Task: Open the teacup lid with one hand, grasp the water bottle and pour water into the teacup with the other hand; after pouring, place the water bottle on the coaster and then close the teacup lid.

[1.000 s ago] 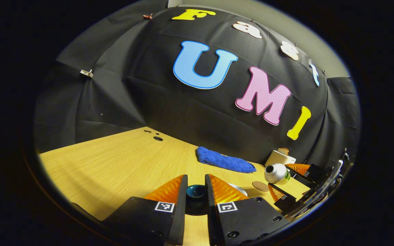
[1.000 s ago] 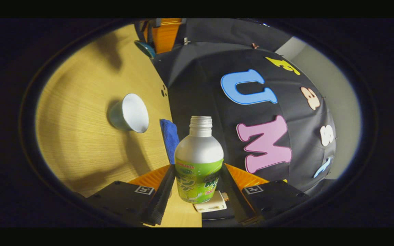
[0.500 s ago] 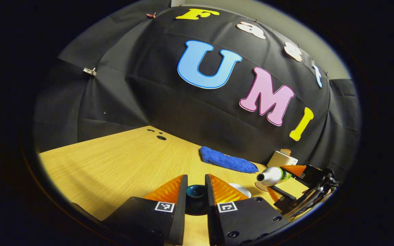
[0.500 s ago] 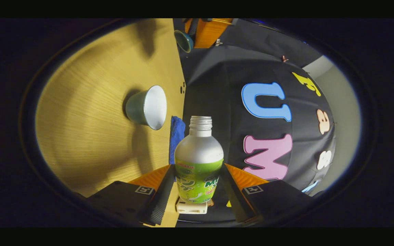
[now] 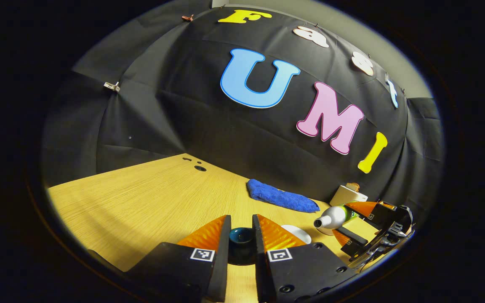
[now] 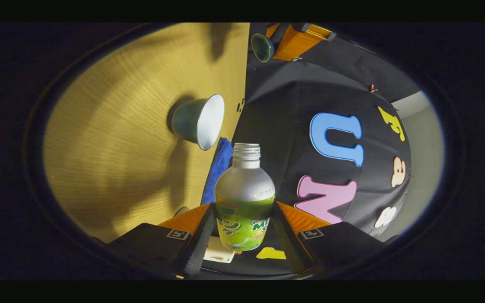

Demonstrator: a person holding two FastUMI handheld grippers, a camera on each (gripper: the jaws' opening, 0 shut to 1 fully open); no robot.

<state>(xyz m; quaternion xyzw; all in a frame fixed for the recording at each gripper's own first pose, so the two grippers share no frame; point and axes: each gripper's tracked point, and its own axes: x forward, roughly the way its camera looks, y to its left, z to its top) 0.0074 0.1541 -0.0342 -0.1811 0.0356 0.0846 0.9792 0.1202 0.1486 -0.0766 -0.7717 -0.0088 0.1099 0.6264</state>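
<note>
The wooden table [image 5: 141,202] runs back to the black cloth wall, with a blue cloth [image 5: 282,197] lying along its far edge and a small white box [image 5: 347,195] beside that. On the table stands the open teacup [image 6: 198,120], its mouth facing up and apart from everything else.

The right gripper [image 6: 244,227] has both fingers pressed on the labelled waist of the water bottle [image 6: 245,198]. The bottle is uncapped and tipped almost flat, with its long axis pointing neck-first toward the teacup. In the left gripper view its mouth [image 5: 318,223] hangs just beside and above the cup's white rim [image 5: 297,233], so pouring looks about to begin.

The left gripper [image 5: 241,235] is closed on the dark teacup lid [image 5: 241,236], holding it aside.
</note>
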